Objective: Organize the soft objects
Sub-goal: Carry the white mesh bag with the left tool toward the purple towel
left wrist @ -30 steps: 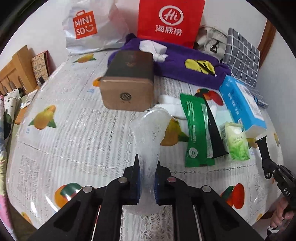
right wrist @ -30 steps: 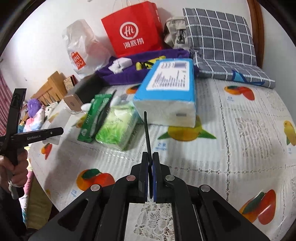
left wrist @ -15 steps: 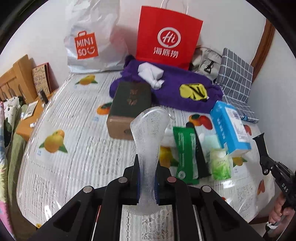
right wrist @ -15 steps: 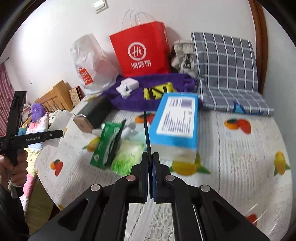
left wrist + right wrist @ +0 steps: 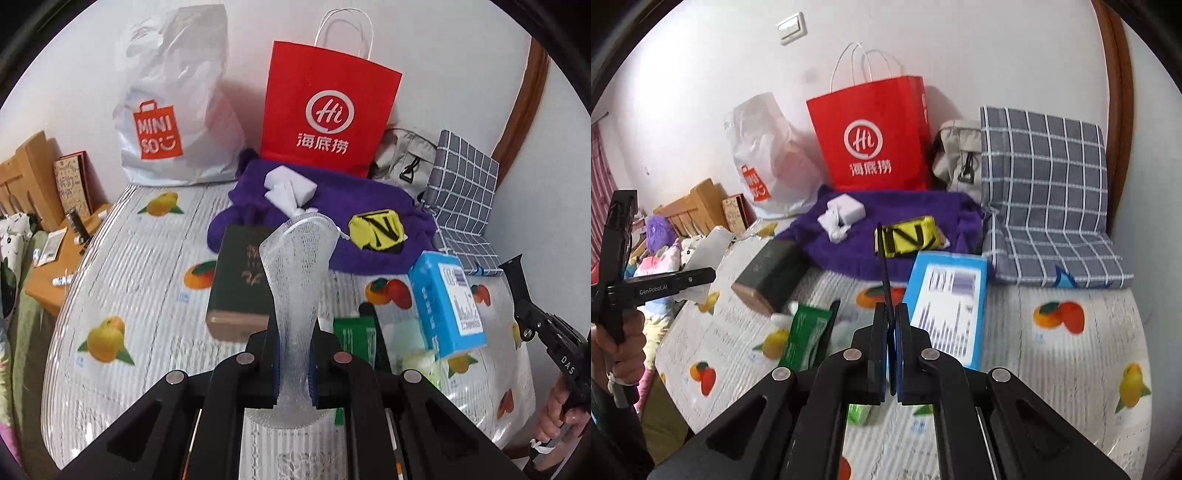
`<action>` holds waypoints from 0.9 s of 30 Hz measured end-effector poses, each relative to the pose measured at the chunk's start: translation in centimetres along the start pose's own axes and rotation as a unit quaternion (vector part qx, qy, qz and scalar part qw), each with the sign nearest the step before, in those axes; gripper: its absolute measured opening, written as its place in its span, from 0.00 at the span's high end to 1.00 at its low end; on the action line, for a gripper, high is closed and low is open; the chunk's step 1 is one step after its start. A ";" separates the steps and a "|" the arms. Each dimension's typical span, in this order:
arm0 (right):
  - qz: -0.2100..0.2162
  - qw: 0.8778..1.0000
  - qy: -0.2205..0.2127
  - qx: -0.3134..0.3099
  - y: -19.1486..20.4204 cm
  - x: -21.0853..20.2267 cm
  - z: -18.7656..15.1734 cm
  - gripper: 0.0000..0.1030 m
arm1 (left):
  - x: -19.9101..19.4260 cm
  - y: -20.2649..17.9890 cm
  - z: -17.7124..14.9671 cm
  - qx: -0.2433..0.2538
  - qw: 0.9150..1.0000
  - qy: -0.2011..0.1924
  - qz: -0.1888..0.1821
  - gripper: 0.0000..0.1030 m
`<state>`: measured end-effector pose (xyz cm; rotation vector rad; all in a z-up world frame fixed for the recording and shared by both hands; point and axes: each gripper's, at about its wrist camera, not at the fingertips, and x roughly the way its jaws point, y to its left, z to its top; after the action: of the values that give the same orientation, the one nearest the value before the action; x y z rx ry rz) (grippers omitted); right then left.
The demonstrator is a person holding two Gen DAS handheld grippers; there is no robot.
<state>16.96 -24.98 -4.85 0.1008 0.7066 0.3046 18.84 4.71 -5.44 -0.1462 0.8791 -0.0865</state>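
— What do your left tongs (image 5: 293, 363) hold?
— I grip a translucent mesh pouch (image 5: 297, 280) upright, above the fruit-print bed cover (image 5: 147, 266), in front of the dark green box (image 5: 242, 277).

— And the right tongs (image 5: 891, 354)?
— Clamped on a thin black strip (image 5: 884, 266), just left of the blue tissue pack (image 5: 947, 306).

A red paper bag (image 5: 325, 110) and white plastic bag (image 5: 173, 110) stand against the wall (image 5: 960, 44).
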 end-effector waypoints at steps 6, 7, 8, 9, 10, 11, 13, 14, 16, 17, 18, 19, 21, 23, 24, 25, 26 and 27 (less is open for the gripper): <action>-0.001 1.000 -0.006 -0.002 0.2 0.9 2.1 0.97 | 0.7 -0.2 2.6 0.004 1.000 -0.006 -0.005 0.89; 0.000 1.000 -0.006 -0.001 0.2 1.1 2.5 0.97 | 0.8 -0.2 2.8 0.003 1.000 -0.006 -0.004 0.89; 0.000 1.000 -0.007 0.001 0.1 1.2 2.7 0.97 | 1.0 -0.3 3.2 0.002 1.000 -0.006 -0.002 0.89; 0.000 1.000 -0.008 0.002 0.1 1.4 3.0 0.97 | 1.3 -0.4 3.7 0.002 1.000 -0.006 -0.004 0.89; 0.001 1.000 -0.008 0.003 0.0 1.7 3.3 0.97 | 1.5 -0.5 4.0 0.003 1.000 -0.008 -0.005 0.89; 0.002 1.000 -0.007 0.003 -0.1 2.0 3.7 0.97 | 1.7 -0.6 4.3 0.005 1.000 -0.009 -0.006 0.89; 0.000 1.000 -0.007 0.004 -0.2 2.6 4.4 0.97 | 2.3 -0.8 4.8 0.007 1.000 -0.008 -0.004 0.89; 0.000 1.000 -0.006 0.004 -0.2 2.9 4.8 0.97 | 2.6 -0.8 5.1 0.006 1.000 -0.008 -0.003 0.89; 0.002 1.000 -0.007 0.002 -0.3 3.5 5.6 0.97 | 3.4 -1.0 5.5 0.005 1.000 -0.005 -0.005 0.89; 0.002 1.000 -0.009 0.001 -0.4 3.8 6.0 0.97 | 3.9 -1.0 5.8 0.004 1.000 -0.003 -0.008 0.89; 0.001 1.000 -0.010 -0.002 -0.4 4.0 6.4 0.97 | 4.3 -1.1 6.1 0.002 1.000 -0.001 -0.009 0.89; 0.001 1.000 -0.011 -0.005 -0.4 4.4 6.9 0.97 | 4.7 -1.0 6.4 0.000 1.000 0.000 -0.010 0.89; -0.001 1.000 -0.012 -0.007 -0.5 5.0 7.6 0.97 | 5.5 -1.0 7.0 -0.003 1.000 0.002 -0.014 0.89; -0.002 1.000 -0.015 -0.008 -0.7 5.7 8.4 0.97 | 6.0 -0.9 7.8 -0.004 1.000 0.001 -0.015 0.89; -0.003 1.000 -0.016 -0.008 -0.8 5.9 8.7 0.97 | 6.4 -1.0 8.3 -0.005 1.000 0.001 -0.012 0.89; -0.004 1.000 -0.017 -0.006 -1.0 6.3 9.1 0.97 | 6.7 -0.9 8.6 -0.005 1.000 0.002 -0.009 0.89; -0.004 1.000 -0.018 -0.003 -1.2 6.7 9.5 0.97 | 7.1 -0.9 9.1 -0.006 1.000 0.001 -0.009 0.89; -0.004 1.000 -0.019 -0.001 -1.4 7.0 9.7 0.97 | 7.3 -0.9 9.4 -0.007 1.000 0.001 -0.011 0.89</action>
<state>28.68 -24.00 -2.17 0.1013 0.6690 0.2942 30.72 3.70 -4.99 -0.1689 0.8805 -0.1005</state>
